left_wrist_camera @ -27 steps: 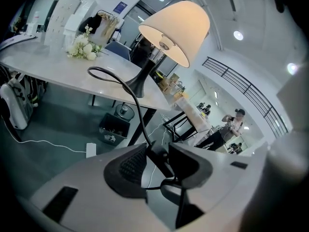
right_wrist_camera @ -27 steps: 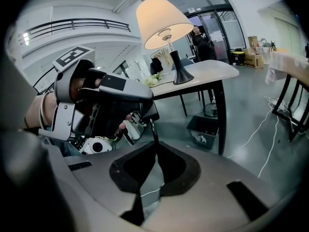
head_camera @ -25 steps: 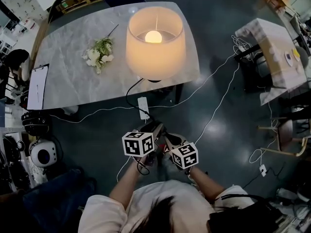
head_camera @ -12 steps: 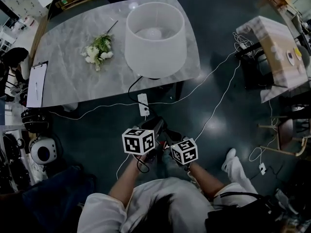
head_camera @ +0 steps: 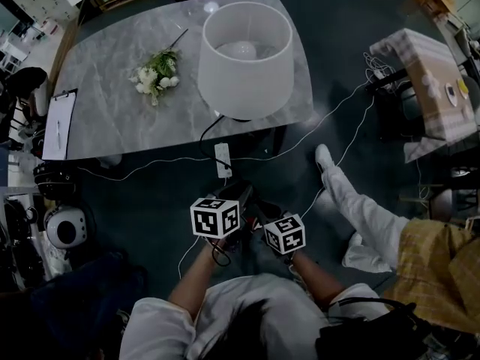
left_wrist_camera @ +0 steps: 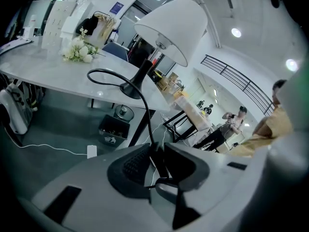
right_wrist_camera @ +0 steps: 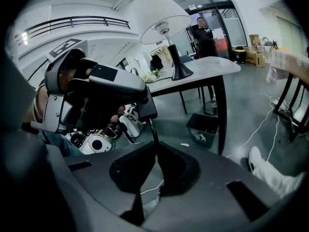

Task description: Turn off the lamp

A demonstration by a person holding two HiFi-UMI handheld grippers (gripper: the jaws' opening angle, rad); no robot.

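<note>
Lamp (head_camera: 245,58) stands unlit on the surface (head_camera: 105,111), ahead of and above both hands. Its black cord (left_wrist_camera: 146,112) hangs off the edge and runs toward the person. Left hand-held gripper (left_wrist_camera: 157,148) is nearer the lamp along the cord. Its jaws have just been closing and are clamped on the inline switch (left_wrist_camera: 160,162). Right hand-held gripper (right_wrist_camera: 157,146) pinches the cord just behind it.
</note>
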